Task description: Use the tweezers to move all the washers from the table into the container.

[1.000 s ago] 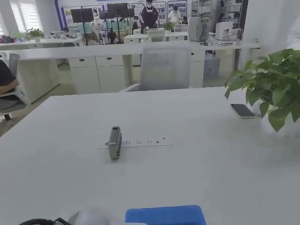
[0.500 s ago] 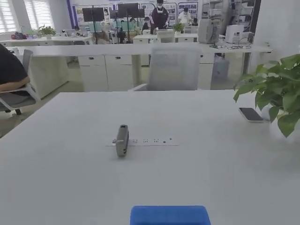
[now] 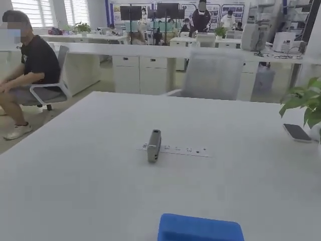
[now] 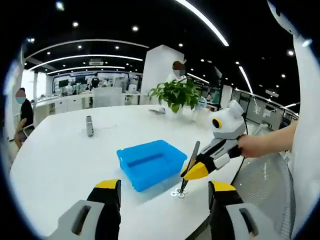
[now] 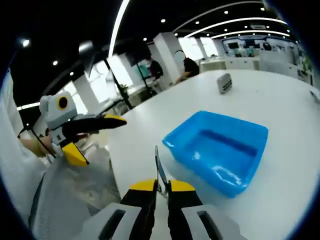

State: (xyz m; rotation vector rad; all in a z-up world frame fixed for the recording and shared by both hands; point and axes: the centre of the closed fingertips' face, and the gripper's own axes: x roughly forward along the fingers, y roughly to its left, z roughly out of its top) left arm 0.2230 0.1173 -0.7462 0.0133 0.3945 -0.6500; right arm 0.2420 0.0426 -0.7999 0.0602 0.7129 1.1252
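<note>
The right gripper [image 5: 160,186] is pressed together on the tweezers [image 5: 158,165], whose tips point down at the washers [image 4: 177,193] lying just beside the container [image 4: 150,161]. The left gripper [image 4: 165,184] is spread, holding nothing. The pick likely goes best by straddling one washer's rim, squeezing gently, lifting straight, then releasing past the container's wall.

Left gripper [image 4: 165,186] fingers [image 4: 108,194] spread wide, right gripper [image 5: 162,186] pinching tweezers [image 5: 159,166]
</note>
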